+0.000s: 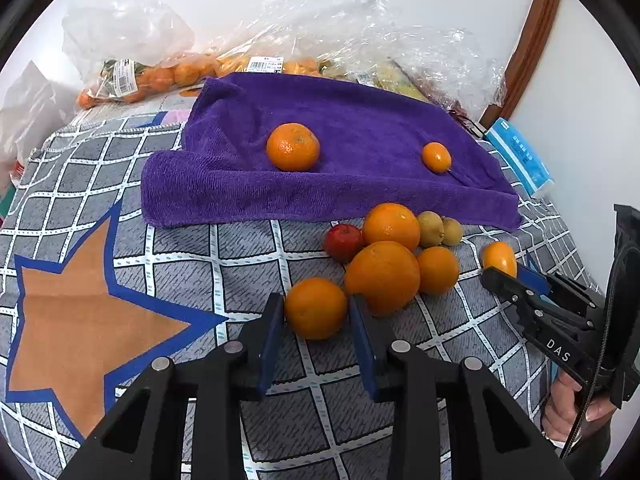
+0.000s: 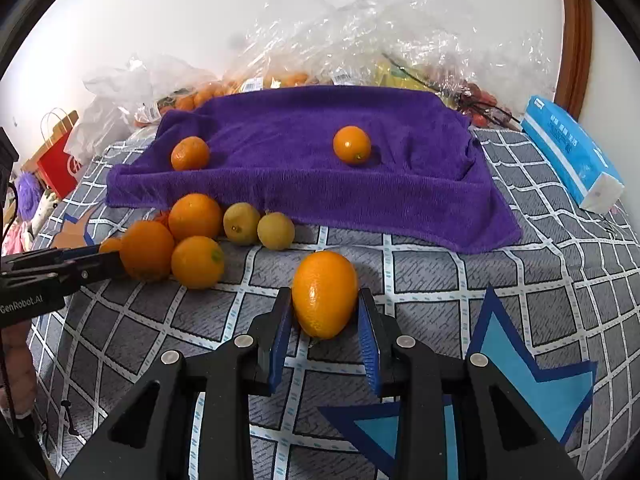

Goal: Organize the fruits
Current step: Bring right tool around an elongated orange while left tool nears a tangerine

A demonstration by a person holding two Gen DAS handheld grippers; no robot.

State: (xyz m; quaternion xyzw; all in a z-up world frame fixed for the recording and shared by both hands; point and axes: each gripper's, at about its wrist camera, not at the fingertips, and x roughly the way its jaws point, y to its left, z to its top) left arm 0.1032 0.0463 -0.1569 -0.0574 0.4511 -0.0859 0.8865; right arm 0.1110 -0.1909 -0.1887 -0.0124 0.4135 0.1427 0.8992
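Orange in the left claw: a round orange point(image 1: 315, 309) is clamped between the blue pads of the left gripper point(image 1: 316, 312), resting on the checked bedspread point(image 1: 180, 240) at the near edge of the fruit pile.
Orange in the right claw: an oval orange point(image 2: 325, 294) is clamped by the right gripper point(image 2: 325, 312), apart from the pile, just before the towel's hanging edge.
Grip advice: both fruits are held near their widest part; a straight lift is judged safest, so that neither is rolled out of the pads.
Neighbours: the big orange point(image 1: 382, 278) is touched by the left fruit and may be nudged; a red fruit point(image 1: 343, 242) and two greenish fruits point(image 2: 258, 226) are lying behind.
Destination: the purple towel point(image 1: 340, 160) is judged the sorting place, as two oranges are already set on it, well apart.
Placement: a spot clear of those two is advised, on the flatter cloth.
Backdrop: bagged fruit in clear plastic point(image 1: 132, 76) is heaped behind the towel.
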